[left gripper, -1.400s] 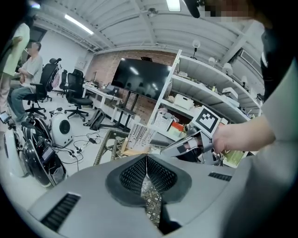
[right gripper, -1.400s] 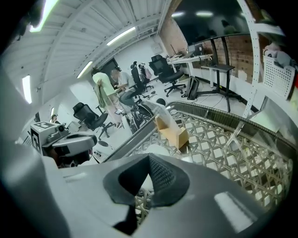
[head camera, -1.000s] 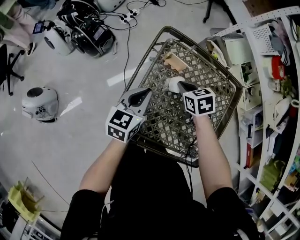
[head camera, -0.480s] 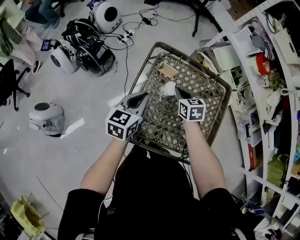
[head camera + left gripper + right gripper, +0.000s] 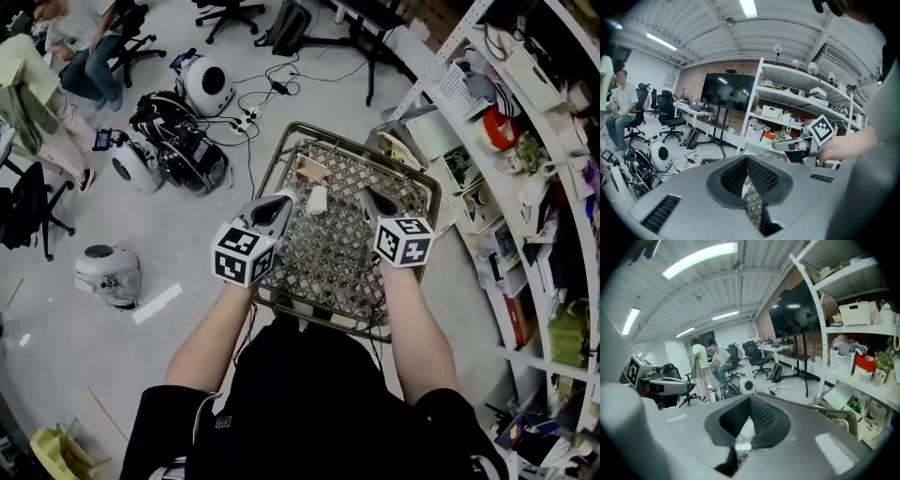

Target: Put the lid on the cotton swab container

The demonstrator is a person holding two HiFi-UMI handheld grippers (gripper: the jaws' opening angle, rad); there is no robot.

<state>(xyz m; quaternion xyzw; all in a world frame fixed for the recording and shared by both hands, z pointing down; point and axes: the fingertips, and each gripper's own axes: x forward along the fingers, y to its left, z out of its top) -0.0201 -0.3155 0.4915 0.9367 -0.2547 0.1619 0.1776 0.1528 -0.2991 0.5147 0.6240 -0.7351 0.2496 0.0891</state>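
1. The grey floor [image 5: 141, 375] fills the left half of the head view. Round white and black devices [image 5: 108, 274] and cables [image 5: 253, 112] lie on it.
2. A white shelf rack [image 5: 441, 55] curves down the right edge, full of boxes and small goods. Their print is too small to read.
3. The wire basket [image 5: 342, 258] sits in the centre of the frame, above the person's forearms.
4. In the left gripper view a large dark screen [image 5: 729, 96] hangs on the brick wall, upper centre.
5. The left gripper [image 5: 284, 197] reaches over the basket's left rim. Its cube carries black-and-white square markers, no words. In its own view the jaws [image 5: 747, 159] are pressed together at the tips and nothing is seen pinched.
6. The right gripper [image 5: 367, 195] is over the upper right part of the basket, its cube marked in the same way. Its jaws [image 5: 750, 399] also meet at the tips.
7. The white container [image 5: 317, 200] is inside the basket, between both grippers and just beside the left tip. I cannot tell if a lid is on it.
8. A small tan object [image 5: 312, 171] lies just above the container.
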